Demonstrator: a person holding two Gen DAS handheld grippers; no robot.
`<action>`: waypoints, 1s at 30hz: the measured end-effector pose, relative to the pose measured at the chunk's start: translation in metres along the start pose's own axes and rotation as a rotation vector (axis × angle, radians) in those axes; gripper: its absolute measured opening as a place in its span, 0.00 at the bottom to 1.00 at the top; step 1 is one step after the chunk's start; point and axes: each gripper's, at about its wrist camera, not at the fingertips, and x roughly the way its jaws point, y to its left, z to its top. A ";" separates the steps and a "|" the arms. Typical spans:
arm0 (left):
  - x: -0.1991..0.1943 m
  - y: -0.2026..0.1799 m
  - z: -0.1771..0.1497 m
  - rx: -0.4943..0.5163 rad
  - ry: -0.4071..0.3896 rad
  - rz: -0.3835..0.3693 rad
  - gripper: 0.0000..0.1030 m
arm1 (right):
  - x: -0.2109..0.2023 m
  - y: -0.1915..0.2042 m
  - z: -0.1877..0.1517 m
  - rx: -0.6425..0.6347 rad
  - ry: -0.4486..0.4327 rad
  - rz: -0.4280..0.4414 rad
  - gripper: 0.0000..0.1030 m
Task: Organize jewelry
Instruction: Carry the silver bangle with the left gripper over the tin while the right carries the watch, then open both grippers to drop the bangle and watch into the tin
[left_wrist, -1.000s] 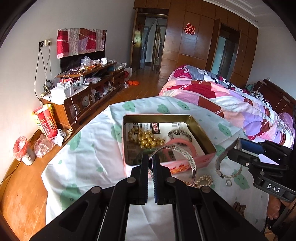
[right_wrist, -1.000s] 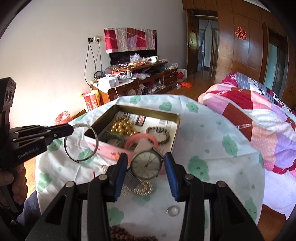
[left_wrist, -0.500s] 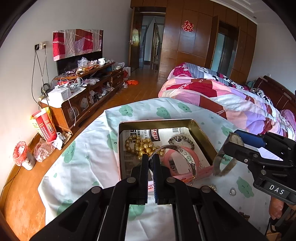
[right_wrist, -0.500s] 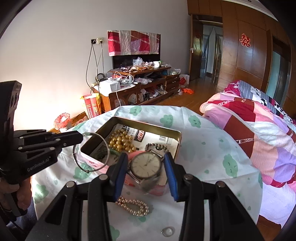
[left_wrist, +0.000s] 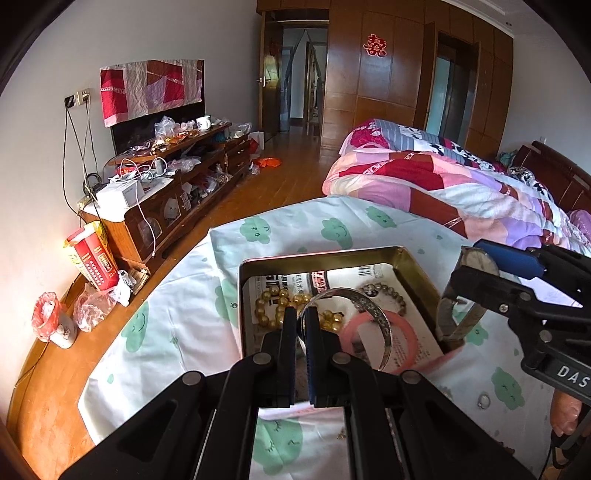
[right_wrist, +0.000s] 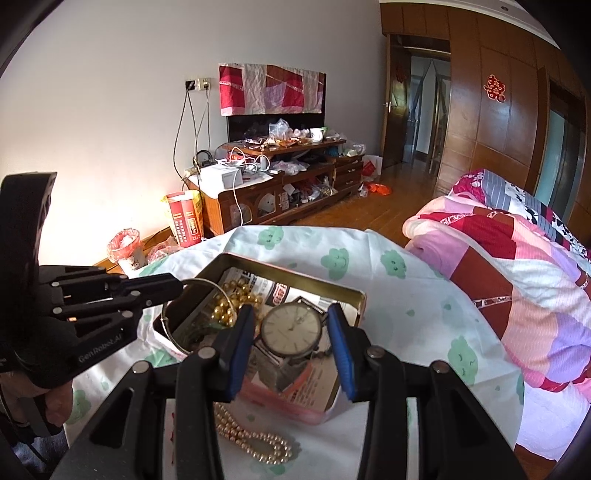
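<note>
At the bottom of the left wrist view the left gripper (left_wrist: 301, 317) has its jaws closed on the thin edge of a silver bangle (left_wrist: 364, 315), which hangs over the open tin box (left_wrist: 317, 258). At the bottom of the right wrist view the right gripper (right_wrist: 291, 332) holds a wristwatch (right_wrist: 293, 329) by its round case between the blue pads (right_wrist: 341, 350) — the jaws are pressed on both sides of it, above the near right part of the box.

In the box, in the middle of the frame, lie a gold bead bracelet (left_wrist: 275, 302), a pink bangle (left_wrist: 400, 343) and a dark bead bracelet (left_wrist: 384, 293) on printed paper. A pearl bracelet (right_wrist: 255, 439) rests on the cloth just beside the near wall of the box, at the lower centre of the right wrist view. A small ring (left_wrist: 483, 400) lies on the cloth at the lower right of the left wrist view.

The surface is a table covered with a white tablecloth (left_wrist: 177, 306) with green cloud faces. Behind it, on the left of the frame, stands a cluttered wooden TV cabinet (left_wrist: 177, 184) against the white wall, with a red patchwork cloth (left_wrist: 151, 88) above it. On the right is a bed with a pink and red quilt (left_wrist: 443, 184). At the top of the frame are brown wooden wardrobes (left_wrist: 373, 85) and an open doorway — the floor is wood.
</note>
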 end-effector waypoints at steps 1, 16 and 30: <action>0.002 0.000 0.000 -0.002 0.004 0.002 0.03 | 0.002 -0.001 0.001 0.001 0.002 0.001 0.41; 0.033 0.004 0.006 -0.004 0.060 0.027 0.03 | 0.050 -0.016 0.007 0.027 0.074 0.003 0.41; 0.051 -0.002 0.006 0.015 0.096 0.039 0.03 | 0.077 -0.024 0.002 0.040 0.122 -0.019 0.41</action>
